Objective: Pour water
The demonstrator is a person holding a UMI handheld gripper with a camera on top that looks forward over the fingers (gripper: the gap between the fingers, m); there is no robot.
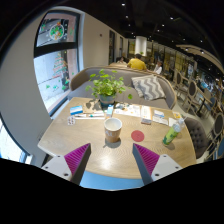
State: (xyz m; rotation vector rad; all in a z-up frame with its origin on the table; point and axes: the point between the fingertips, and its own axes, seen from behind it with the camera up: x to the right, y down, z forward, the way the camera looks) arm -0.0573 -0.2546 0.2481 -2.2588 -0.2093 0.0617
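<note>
We held the gripper (112,160) with fingers apart, empty, facing a cup (113,128) mid-table (70,135), plant (106,88) at the far edge

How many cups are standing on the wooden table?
1: a paper cup on the table, just ahead of the open fingers, before the potted plant. Others may be hidden.

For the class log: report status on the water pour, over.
Gripper open, holding nothing. Paper cup upright on table, just ahead of fingers. Potted plant beyond cup; path clear.
</note>
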